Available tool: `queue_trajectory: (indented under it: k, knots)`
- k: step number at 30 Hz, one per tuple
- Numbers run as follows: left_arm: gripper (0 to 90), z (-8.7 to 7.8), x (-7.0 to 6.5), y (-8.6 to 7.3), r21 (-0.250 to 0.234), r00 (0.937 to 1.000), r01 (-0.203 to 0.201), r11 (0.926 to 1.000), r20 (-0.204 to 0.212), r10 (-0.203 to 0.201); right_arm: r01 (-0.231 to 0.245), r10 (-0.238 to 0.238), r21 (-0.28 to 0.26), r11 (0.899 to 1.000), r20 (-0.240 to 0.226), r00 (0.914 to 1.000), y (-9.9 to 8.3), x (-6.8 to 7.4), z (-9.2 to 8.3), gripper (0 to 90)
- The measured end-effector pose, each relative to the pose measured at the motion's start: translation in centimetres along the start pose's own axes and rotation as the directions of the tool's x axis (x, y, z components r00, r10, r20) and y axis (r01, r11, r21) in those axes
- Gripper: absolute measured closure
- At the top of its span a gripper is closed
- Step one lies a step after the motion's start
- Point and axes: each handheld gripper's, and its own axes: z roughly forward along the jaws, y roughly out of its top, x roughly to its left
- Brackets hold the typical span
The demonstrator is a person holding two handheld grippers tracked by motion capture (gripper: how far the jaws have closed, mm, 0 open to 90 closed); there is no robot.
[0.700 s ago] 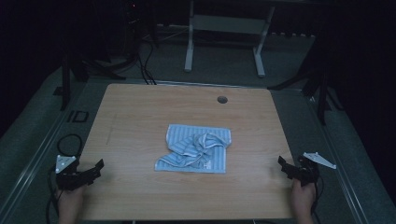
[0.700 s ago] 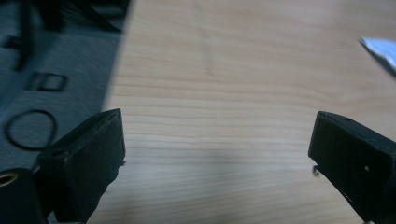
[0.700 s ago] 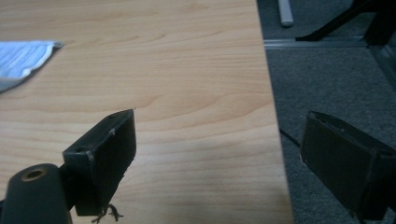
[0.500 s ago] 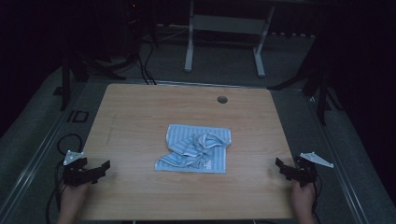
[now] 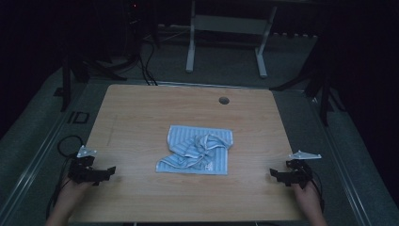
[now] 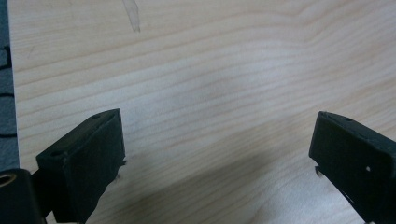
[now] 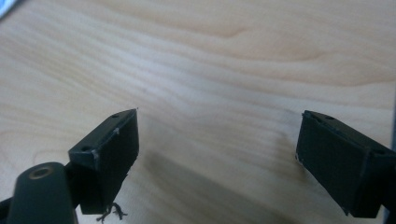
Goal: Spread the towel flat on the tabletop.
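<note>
Two grippers sit low over a wooden table [image 5: 141,108], one at each side, and a person's hands hold them from the near edge. A blue striped cloth [image 5: 196,149] lies in the middle of the table. It is crumpled, with one part bunched up on top and the rest lying flat. It touches neither gripper and is well apart from both.

The left gripper [image 5: 109,171] is near the left edge, close to the near left corner. Its jaws point toward the cloth. In the left gripper view the left gripper [image 6: 217,154] has its two black jaws wide apart, with bare wood between them and nothing held.

The right gripper [image 5: 274,173] is near the right edge, close to the near right corner. Its jaws point in toward the cloth too. In the right gripper view the right gripper [image 7: 217,149] also has its jaws spread wide, with plain wood between them.

A small round hole [image 5: 224,100] is in the table near the far edge, past the cloth.
</note>
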Motion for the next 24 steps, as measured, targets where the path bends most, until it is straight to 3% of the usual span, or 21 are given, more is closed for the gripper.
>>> queue_trajectory:
  k: [1,4,6,7,8,9,11,12,13,14,15,16,17,18,21,22,23,24]
  knots:
    - [3.9,0.1,0.0,0.1,0.034,0.9999,-0.013,0.9993,-0.007,0.013,0.020,-0.020,0.049,0.999,0.002,0.9998,0.3,0.2,0.0,13.3]
    - [3.5,0.4,-0.2,0.1,0.109,0.9981,-0.056,0.9925,-0.019,0.058,0.066,-0.067,0.131,0.989,0.009,0.9977,0.8,0.6,-0.2,13.4]
    - [3.4,0.4,-0.3,0.1,0.129,0.9970,-0.068,0.9893,-0.028,0.072,0.107,-0.109,0.200,0.974,0.001,0.9940,1.2,1.0,-0.2,13.4]
    - [3.5,0.4,-0.6,0.2,0.166,0.9953,-0.086,0.9823,-0.030,0.093,0.130,-0.130,0.223,0.966,-0.012,0.9914,1.5,1.1,-0.4,13.4]
    - [3.4,0.4,-0.6,0.2,0.166,0.9953,-0.086,0.9823,-0.030,0.093,0.144,-0.141,0.244,0.959,-0.029,0.9896,1.7,1.3,-0.5,13.4]
    - [3.4,0.4,-0.8,0.4,0.214,0.9929,-0.107,0.9709,-0.027,0.116,0.160,-0.155,0.263,0.951,-0.040,0.9871,2.0,1.5,-0.6,13.4]
    - [3.4,0.4,-0.9,0.6,0.253,0.9899,-0.127,0.9592,-0.031,0.139,0.202,-0.198,0.312,0.928,-0.043,0.9792,2.4,1.9,-0.7,13.4]
    - [3.4,0.4,-0.9,0.6,0.253,0.9899,-0.127,0.9592,-0.031,0.139,0.218,-0.214,0.338,0.916,-0.048,0.9756,2.7,2.0,-0.7,13.4]
    - [3.4,0.4,-0.9,0.6,0.268,0.9884,-0.134,0.9540,-0.033,0.149,0.218,-0.214,0.338,0.916,-0.048,0.9756,2.7,2.0,-0.7,13.4]
    - [3.4,0.3,-0.9,0.7,0.305,0.9861,-0.144,0.9415,-0.035,0.162,0.233,-0.228,0.367,0.901,-0.060,0.9719,2.9,2.2,-0.7,13.4]
    - [3.4,0.3,-0.9,0.7,0.305,0.9861,-0.144,0.9415,-0.035,0.162,0.233,-0.228,0.367,0.901,-0.060,0.9719,2.9,2.2,-0.7,13.4]
    - [3.4,0.2,-0.9,0.7,0.339,0.9831,-0.155,0.9279,-0.039,0.179,0.262,-0.247,0.444,0.857,-0.093,0.9645,3.3,2.5,-0.6,13.5]
    - [3.4,0.1,-0.9,0.7,0.361,0.9819,-0.161,0.9185,-0.035,0.186,0.269,-0.255,0.460,0.846,-0.093,0.9624,3.4,2.6,-0.6,13.5]
    - [3.4,0.1,-0.9,0.7,0.373,0.9816,-0.164,0.9134,-0.030,0.188,0.282,-0.270,0.485,0.828,-0.096,0.9580,3.5,2.7,-0.5,13.5]
    - [3.1,0.0,-1.0,0.6,0.421,0.9814,-0.174,0.8901,-0.001,0.192,0.305,-0.293,0.527,0.793,-0.110,0.9499,3.8,3.0,-0.4,13.5]
    - [3.2,0.0,-1.0,0.6,0.421,0.9814,-0.174,0.8901,-0.001,0.192,0.313,-0.300,0.535,0.785,-0.114,0.9471,3.9,3.1,-0.4,13.5]
    - [3.1,-0.1,-1.2,0.6,0.452,0.9808,-0.176,0.8745,0.006,0.195,0.318,-0.308,0.544,0.776,-0.113,0.9446,4.0,3.3,-0.4,13.5]
    - [3.2,-0.2,-1.3,0.6,0.462,0.9801,-0.180,0.8684,0.008,0.198,0.324,-0.312,0.550,0.770,-0.119,0.9428,4.1,3.3,-0.3,13.6]
